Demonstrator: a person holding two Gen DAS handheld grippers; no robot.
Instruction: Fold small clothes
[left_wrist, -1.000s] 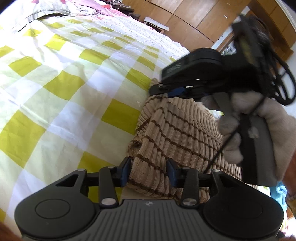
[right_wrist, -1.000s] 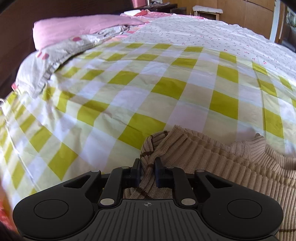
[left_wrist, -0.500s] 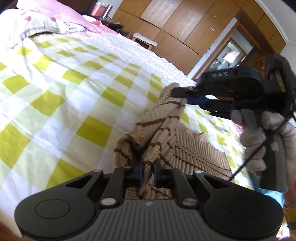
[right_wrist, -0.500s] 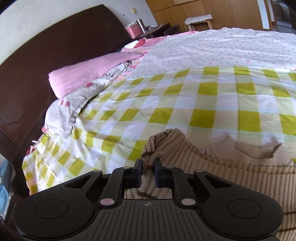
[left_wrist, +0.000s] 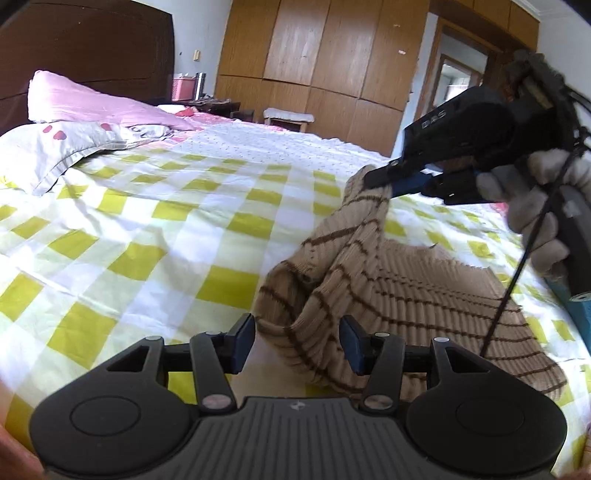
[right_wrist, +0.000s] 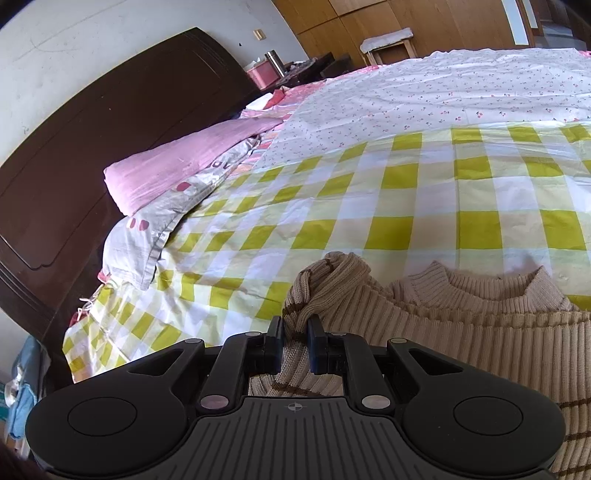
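Observation:
A beige ribbed sweater with thin brown stripes (left_wrist: 413, 291) lies on the yellow-and-white checked bedsheet (left_wrist: 147, 229). My left gripper (left_wrist: 297, 341) is open, its fingers apart on either side of the sweater's folded lower edge, which rests between them. My right gripper (right_wrist: 295, 341) is shut on a raised fold of the sweater (right_wrist: 461, 332) near the collar (right_wrist: 480, 284). In the left wrist view the right gripper (left_wrist: 380, 177) holds that fold lifted above the bed.
Pink and grey pillows (right_wrist: 173, 184) lie at the head of the bed against a dark wooden headboard (right_wrist: 92, 140). A floral sheet (right_wrist: 424, 96) covers the far side. Wooden wardrobes (left_wrist: 325, 55) and a stool (left_wrist: 286, 118) stand beyond the bed.
My left gripper was shut on the sweater's edge half a second ago and has now opened, letting it go. The right gripper has stayed shut on its fold and both views have tilted up.

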